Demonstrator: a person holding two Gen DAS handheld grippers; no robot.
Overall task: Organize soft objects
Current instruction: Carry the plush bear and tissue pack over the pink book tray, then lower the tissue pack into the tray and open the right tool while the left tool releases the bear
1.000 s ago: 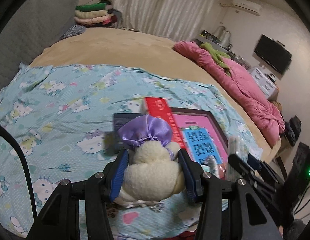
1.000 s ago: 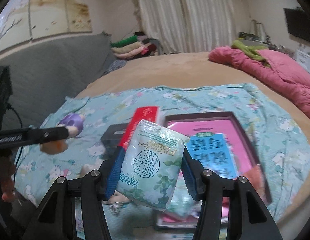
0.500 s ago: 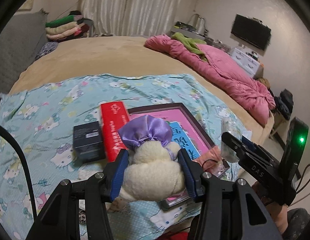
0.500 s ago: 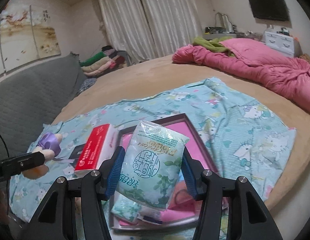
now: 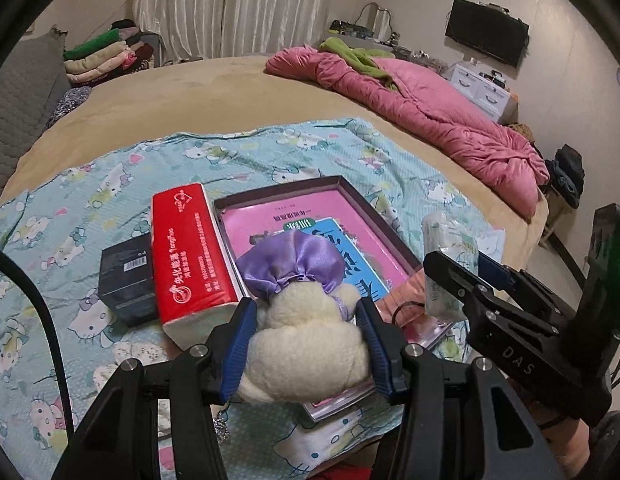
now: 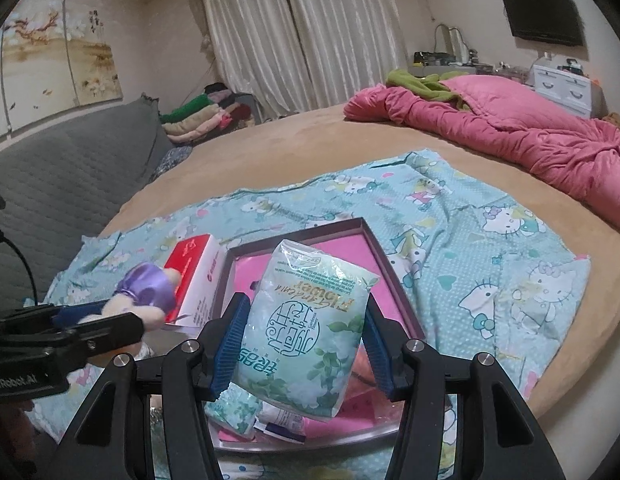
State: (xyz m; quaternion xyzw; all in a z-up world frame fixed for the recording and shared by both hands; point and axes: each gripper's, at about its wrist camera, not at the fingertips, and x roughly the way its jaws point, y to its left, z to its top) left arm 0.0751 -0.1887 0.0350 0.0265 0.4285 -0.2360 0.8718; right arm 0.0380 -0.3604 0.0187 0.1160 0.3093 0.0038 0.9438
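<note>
The tissue pack (image 6: pixel 306 328) reads "Flower" (inverted), and the right tool (image 5: pixel 514 356) bears "DAS".

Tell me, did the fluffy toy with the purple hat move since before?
Yes. The plush toy, clamped in the left gripper, has gone rightward: earlier it hung in front of the black box, now in front of the pink tray.

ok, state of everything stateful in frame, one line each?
left gripper: shut on the plush toy
plush toy: held off the bed, purple cap forward
right gripper: shut on the tissue pack
tissue pack: held above the tray, sealed
tray: open-topped, on the Hello Kitty sheet, pink booklet inside
red tissue box: lying flat, touching the tray's left wall
black box: closed, left of the red box
</note>
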